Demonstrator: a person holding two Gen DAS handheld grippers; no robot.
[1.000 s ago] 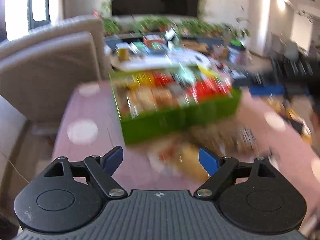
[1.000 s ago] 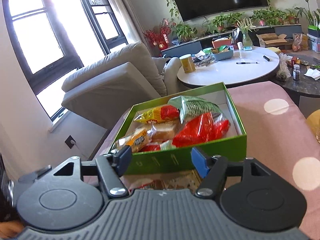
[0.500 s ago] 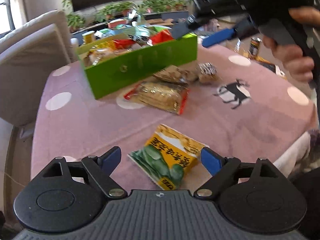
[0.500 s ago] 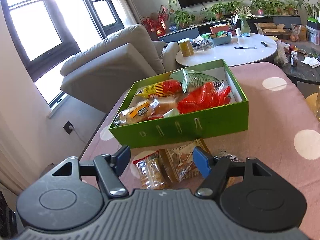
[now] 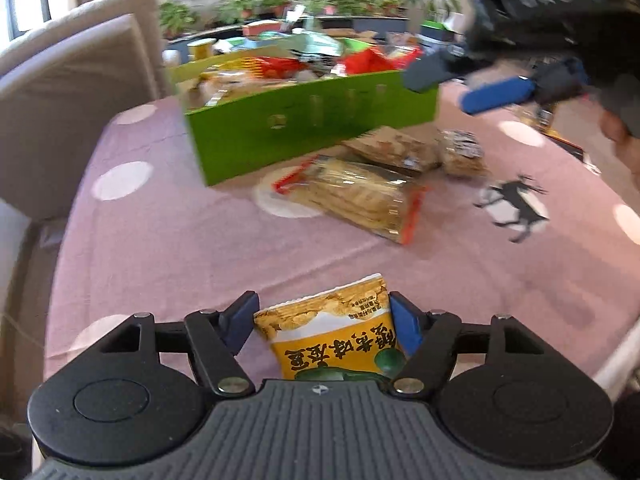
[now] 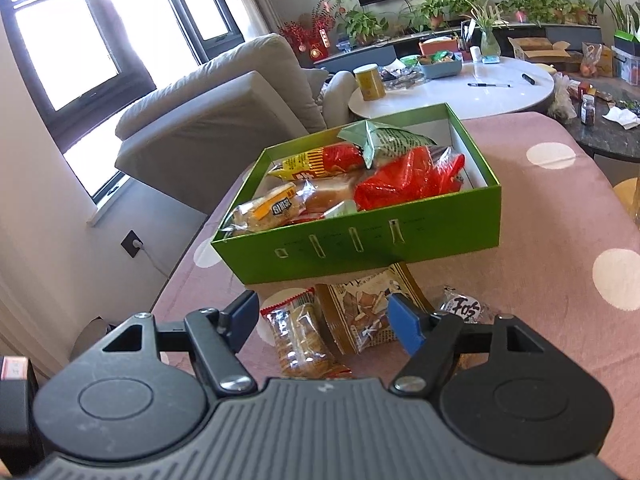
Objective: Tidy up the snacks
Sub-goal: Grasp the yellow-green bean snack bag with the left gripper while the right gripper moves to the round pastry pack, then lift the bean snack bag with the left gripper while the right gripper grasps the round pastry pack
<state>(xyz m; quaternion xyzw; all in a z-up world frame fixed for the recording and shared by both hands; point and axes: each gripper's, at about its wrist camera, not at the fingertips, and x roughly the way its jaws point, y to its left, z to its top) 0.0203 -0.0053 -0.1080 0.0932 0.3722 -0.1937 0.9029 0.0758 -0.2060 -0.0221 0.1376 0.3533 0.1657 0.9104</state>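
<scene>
A green box (image 6: 360, 236) full of snack packets sits on the pink spotted tablecloth; it also shows in the left wrist view (image 5: 312, 124). My left gripper (image 5: 324, 320) straddles a yellow snack bag (image 5: 332, 332) lying near the table's front edge, with a blue finger on each side of it and the jaws still wide. My right gripper (image 6: 324, 320) is open and empty, held above a clear cracker pack (image 6: 300, 336), a brown snack bag (image 6: 368, 308) and a small wrapped snack (image 6: 464, 308) in front of the box. The right gripper (image 5: 472, 80) also appears at the upper right of the left wrist view.
A beige sofa (image 6: 208, 120) stands to the left of the table. A white round table (image 6: 480, 92) with a can and clutter is behind the box. A dark side table (image 6: 608, 128) is at the right. The tablecloth (image 5: 160, 240) has a deer print at the right.
My left gripper has dropped down and forward over the yellow snack bag, which now lies between its fingers. My right gripper has pulled back from the box, bringing the loose packets into view.
</scene>
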